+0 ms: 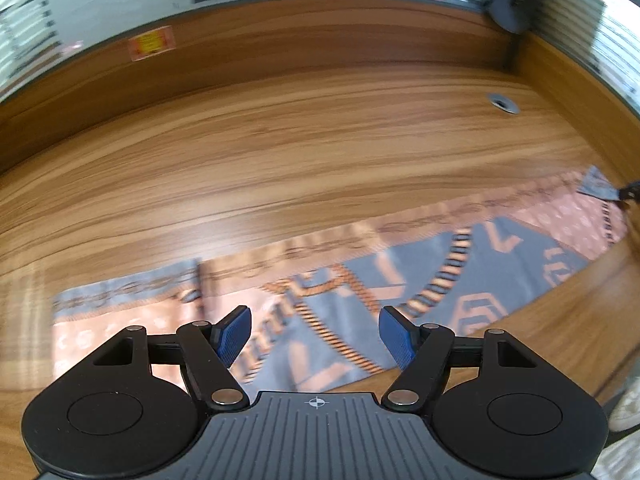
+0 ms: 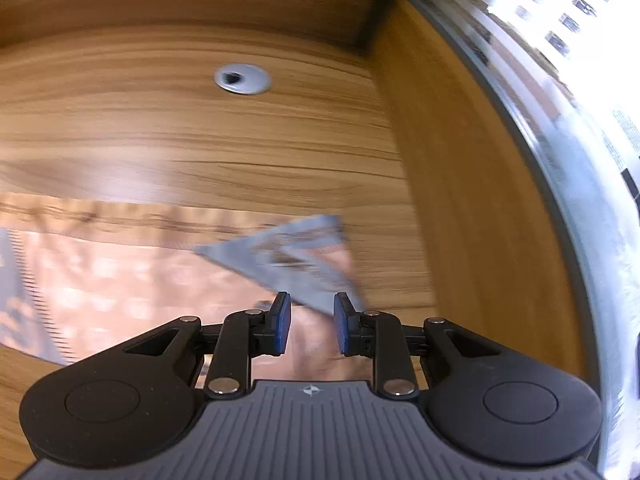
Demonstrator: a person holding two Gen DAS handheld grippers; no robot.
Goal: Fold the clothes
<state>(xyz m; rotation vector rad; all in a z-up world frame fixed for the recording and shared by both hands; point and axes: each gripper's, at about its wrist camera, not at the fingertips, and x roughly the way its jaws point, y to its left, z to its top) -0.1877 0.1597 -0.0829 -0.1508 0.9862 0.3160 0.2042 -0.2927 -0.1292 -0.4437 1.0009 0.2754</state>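
A patterned cloth (image 1: 360,280) in pink-orange and grey-blue lies flat as a long strip on the wooden desk (image 1: 280,152). My left gripper (image 1: 315,330) is open, hovering over the cloth's middle with nothing between its blue pads. In the right wrist view the cloth's right end (image 2: 140,280) shows with a grey corner flap (image 2: 288,256) turned over onto it. My right gripper (image 2: 309,326) is open with a narrow gap, just above that flap near the cloth's end, holding nothing. The right gripper's tip shows at the far right of the left view (image 1: 628,192).
A grey cable grommet (image 2: 242,78) is set in the desk behind the cloth. Wooden partition walls (image 2: 460,160) rise at the back and right of the desk, with glass above. An orange sticker (image 1: 152,43) is on the back wall.
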